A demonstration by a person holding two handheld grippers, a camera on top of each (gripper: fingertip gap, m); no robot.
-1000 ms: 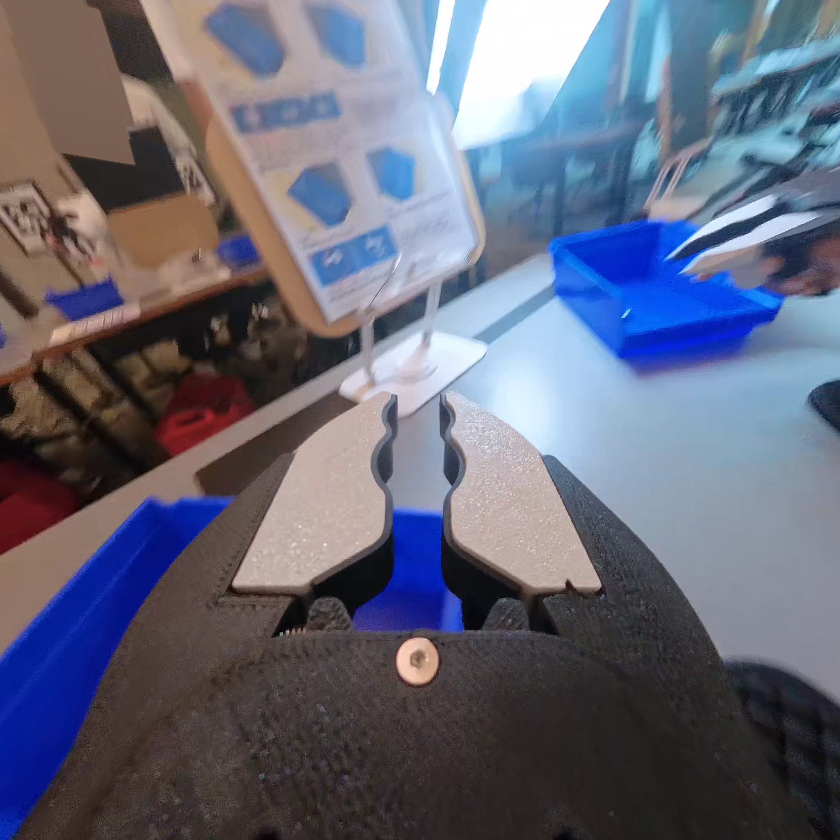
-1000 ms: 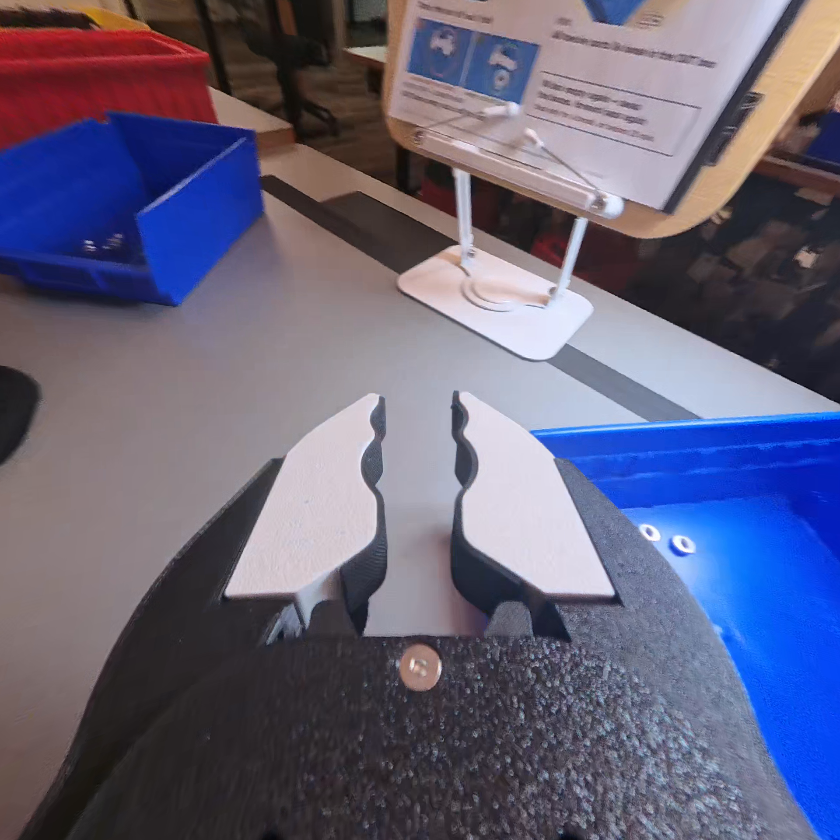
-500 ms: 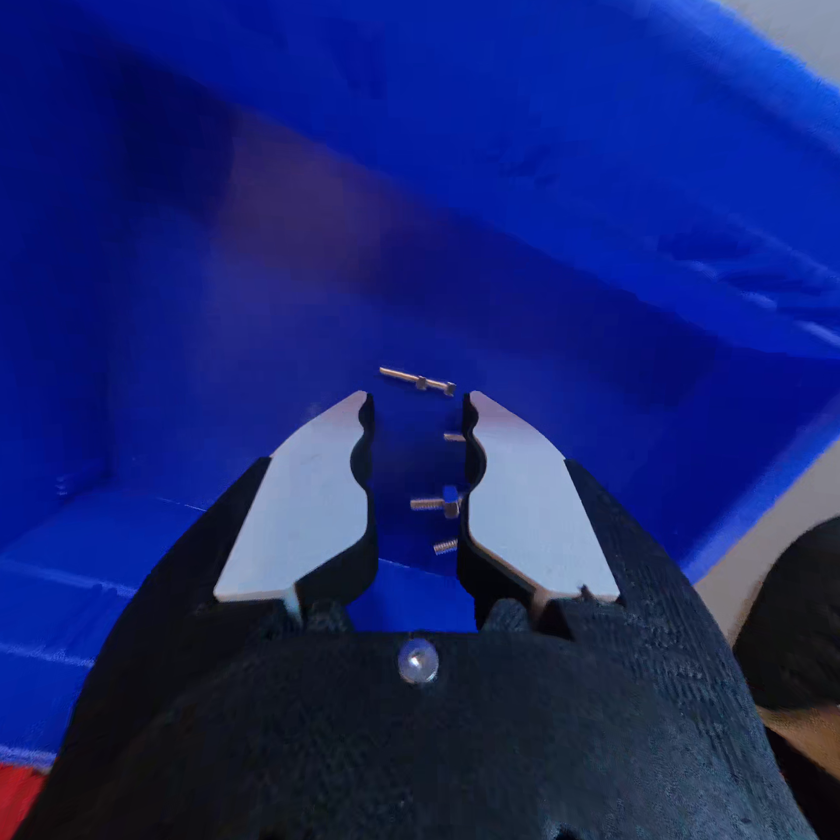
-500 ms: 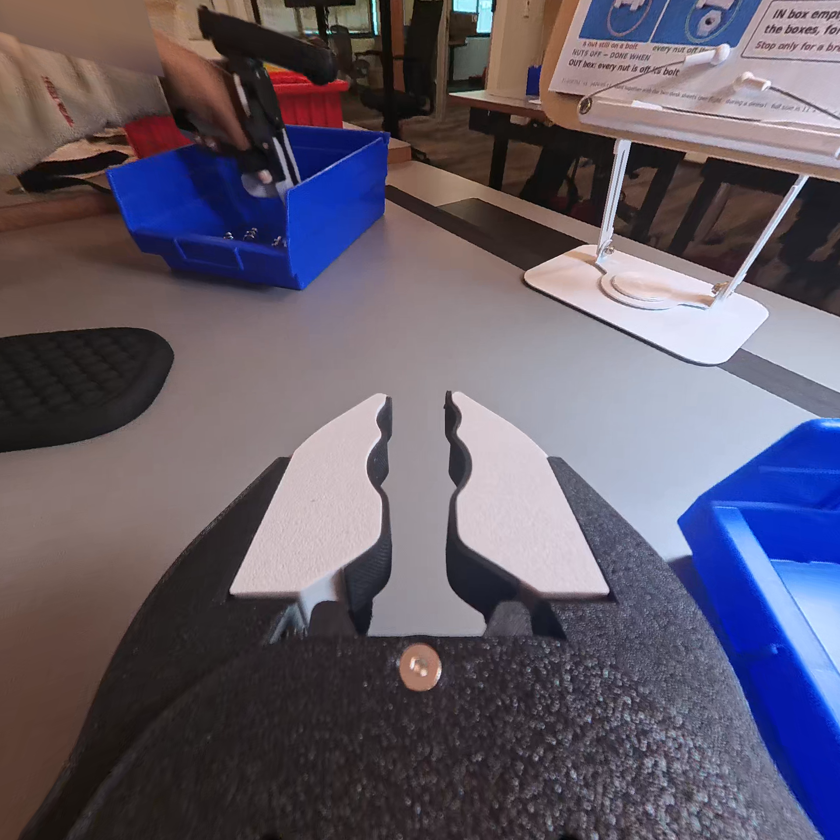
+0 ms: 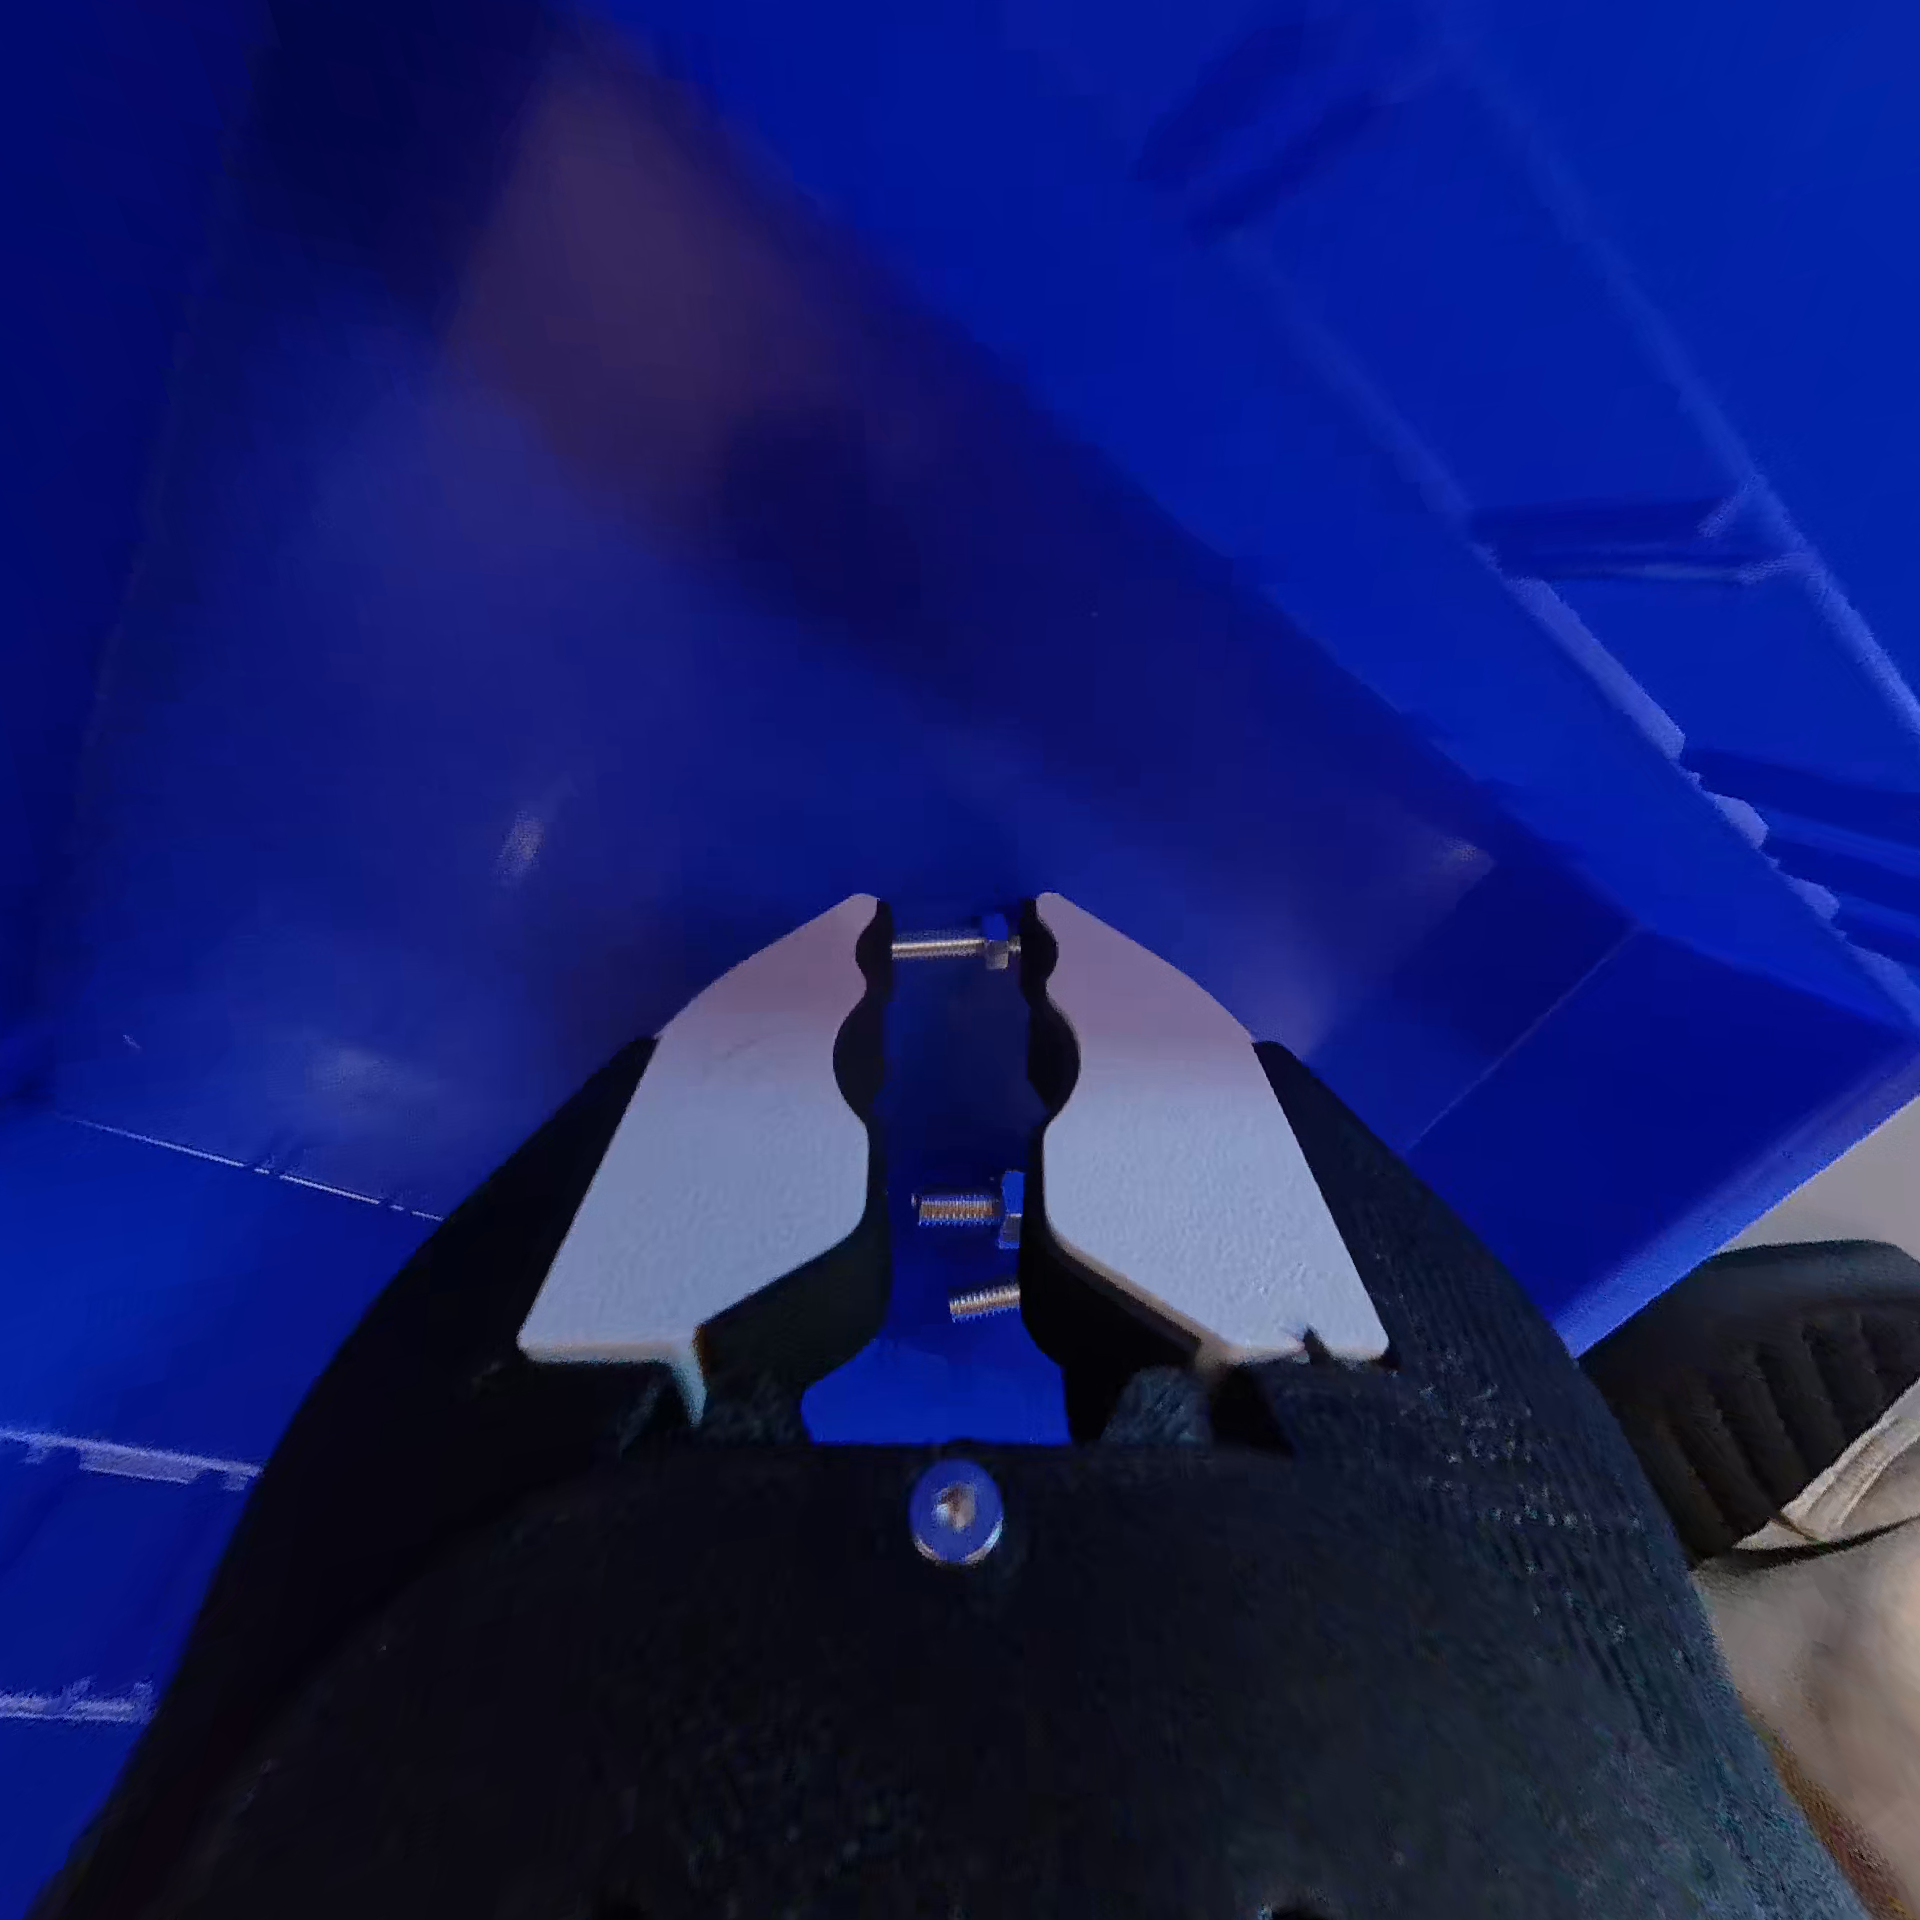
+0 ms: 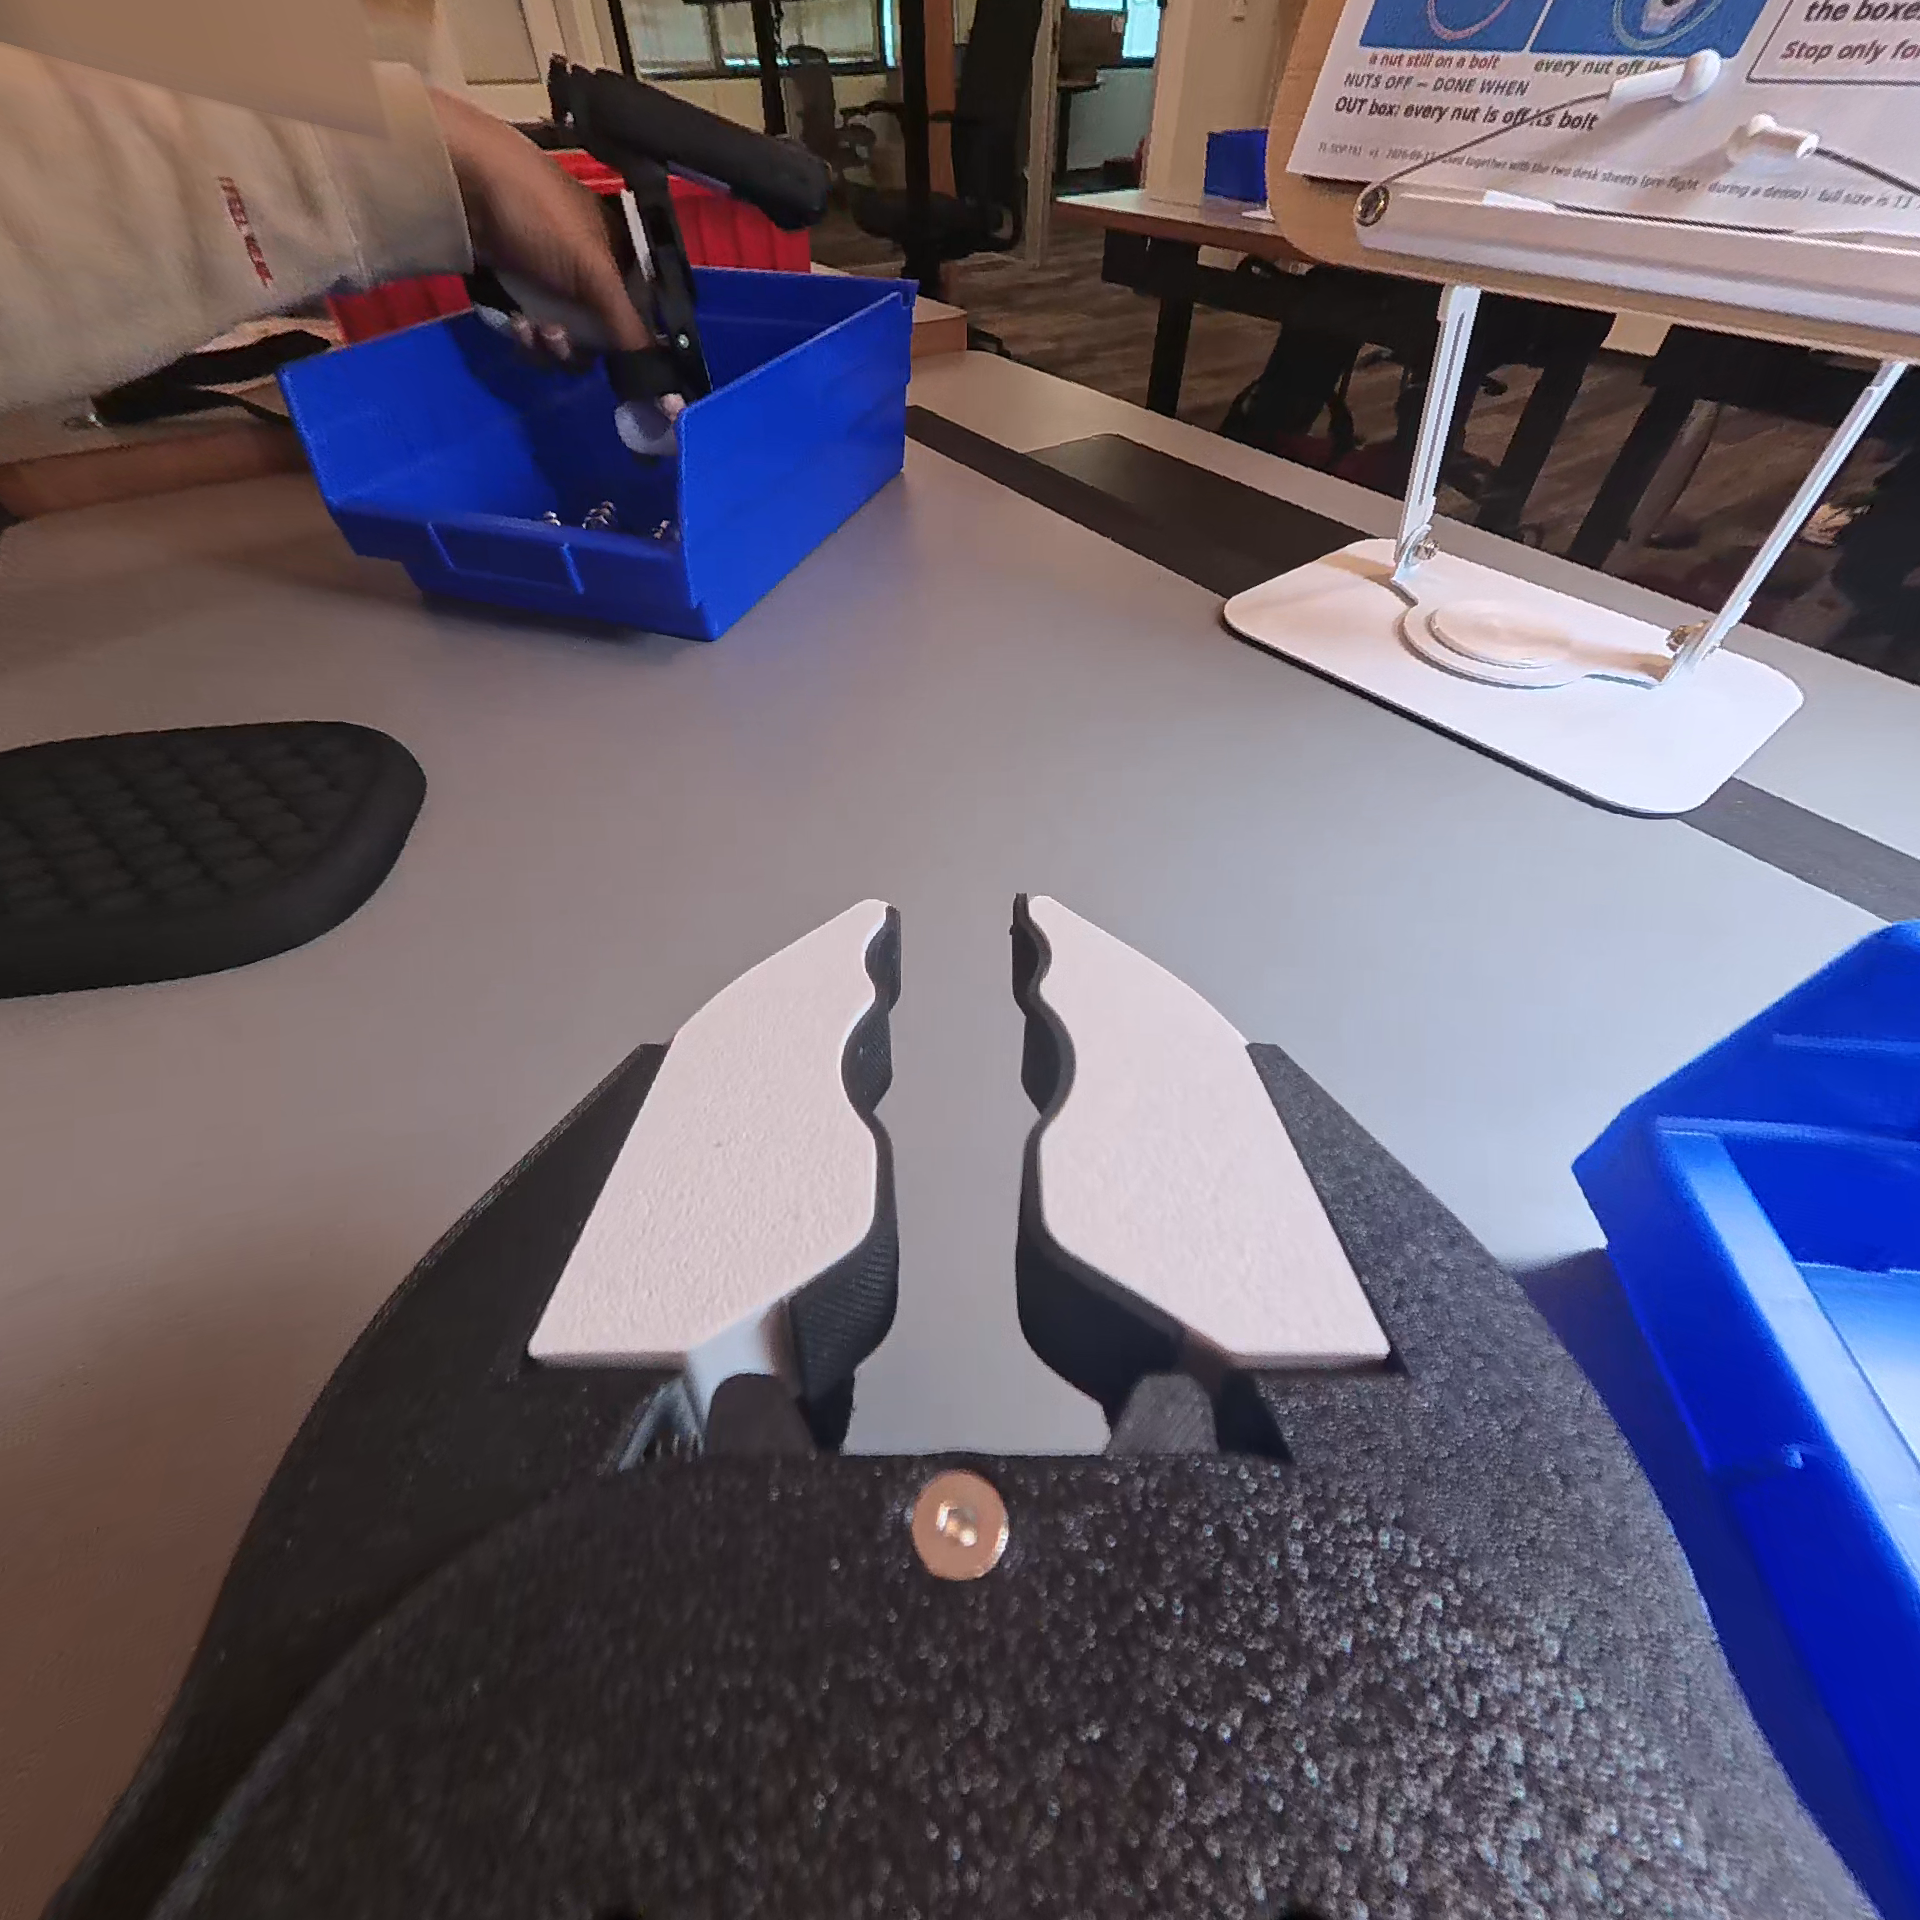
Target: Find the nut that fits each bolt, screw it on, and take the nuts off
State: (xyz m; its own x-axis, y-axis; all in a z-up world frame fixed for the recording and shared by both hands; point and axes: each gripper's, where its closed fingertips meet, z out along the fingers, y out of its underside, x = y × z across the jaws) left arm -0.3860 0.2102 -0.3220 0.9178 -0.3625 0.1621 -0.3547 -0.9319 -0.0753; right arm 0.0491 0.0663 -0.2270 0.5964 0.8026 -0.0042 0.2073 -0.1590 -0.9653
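The left gripper is deep inside the far blue bin, its jaws spread with a bolt lying crosswise right between the tips — lined up that way, most likely, so that closing would catch it across the shank. It has not pinched yet; gaps show at both ends, though the bolt's head end is very close to the right finger. Two more bolts lie on the bin floor nearer the gripper body, seen through the gap between the jaws. From the right wrist view, a hand holds that gripper tilted steeply down over the bin's right wall, which fits reaching for parts on the bottom.

The right gripper hovers over the bare desk, jaws apart and holding nothing, beside the near blue bin at the right — probably waiting to fetch a nut, though no nuts show in that bin from this angle. A black pad lies at the left, a white stand at the far right.

Against half a second ago, the left gripper has gone lower and farther in: the bolt that lay just beyond the tips now sits between them. The right gripper has barely shifted.
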